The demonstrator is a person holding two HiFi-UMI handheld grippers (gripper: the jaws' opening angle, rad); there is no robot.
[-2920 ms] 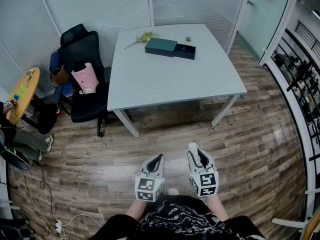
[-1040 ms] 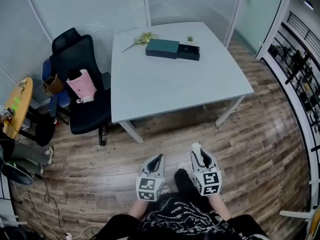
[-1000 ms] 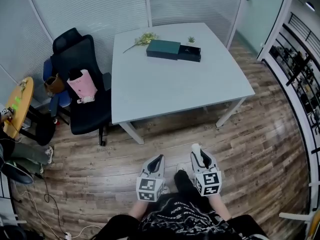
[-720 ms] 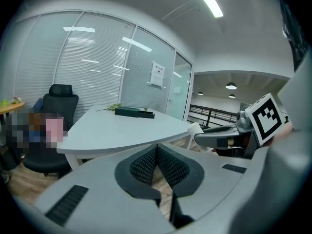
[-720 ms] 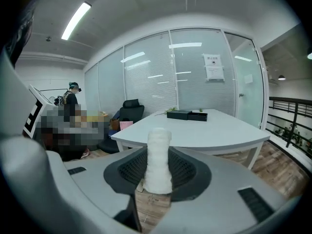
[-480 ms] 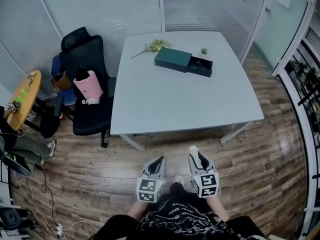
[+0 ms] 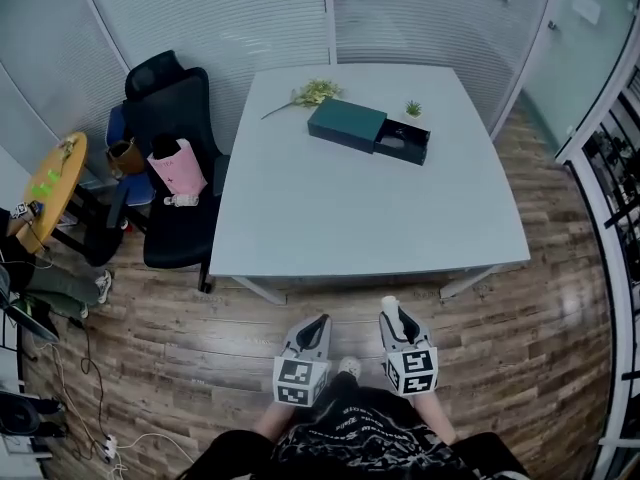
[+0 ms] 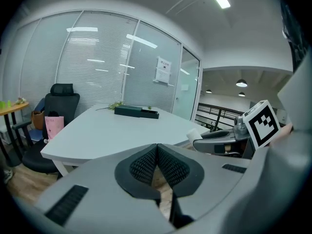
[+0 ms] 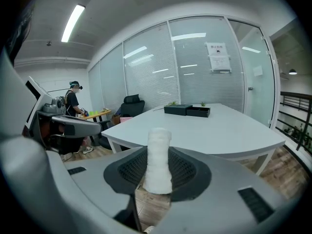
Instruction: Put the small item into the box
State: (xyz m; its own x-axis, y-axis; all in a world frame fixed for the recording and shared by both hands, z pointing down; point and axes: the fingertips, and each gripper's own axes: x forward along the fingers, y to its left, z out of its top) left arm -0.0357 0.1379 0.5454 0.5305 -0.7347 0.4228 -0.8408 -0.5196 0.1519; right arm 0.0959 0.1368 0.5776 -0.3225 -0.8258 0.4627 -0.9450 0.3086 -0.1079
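Here's the small item (image 9: 158, 160): a stubby white roll standing upright, pinched between the pads of my right claw (image 7: 397, 320). Its rounded top pokes out past the tips. So that claw is held narrow, clamped on the roll.

My left claw (image 8: 157, 162) is just beside it on the left. The dark ribbed pads are pressed together, with nothing between them.

Both claws are low in front of me, over the wooden floor (image 7: 150, 338), on the near side of the surface (image 7: 350, 208) and not above it.

The box (image 7: 345, 125) is well apart from the roll, far across that white surface. It's a dark green, flat, long box lying at a slant, and the black part at its right end looks open.

A sprig (image 7: 315, 92) of yellow-green flowers lies just beyond the box's left end. A little green plant (image 7: 413, 108) sits just past its right end.

Off the surface's left edge stands a black office chair (image 7: 170, 118), with a pink bag (image 7: 177, 166) on its seat. Further left there's a round wooden table (image 7: 50, 178) with something green on top.

Glass walls with blinds (image 7: 220, 18) close off the far side of the room.

In the right gripper view a person (image 9: 73, 99) stands far off to the left, near that round table.
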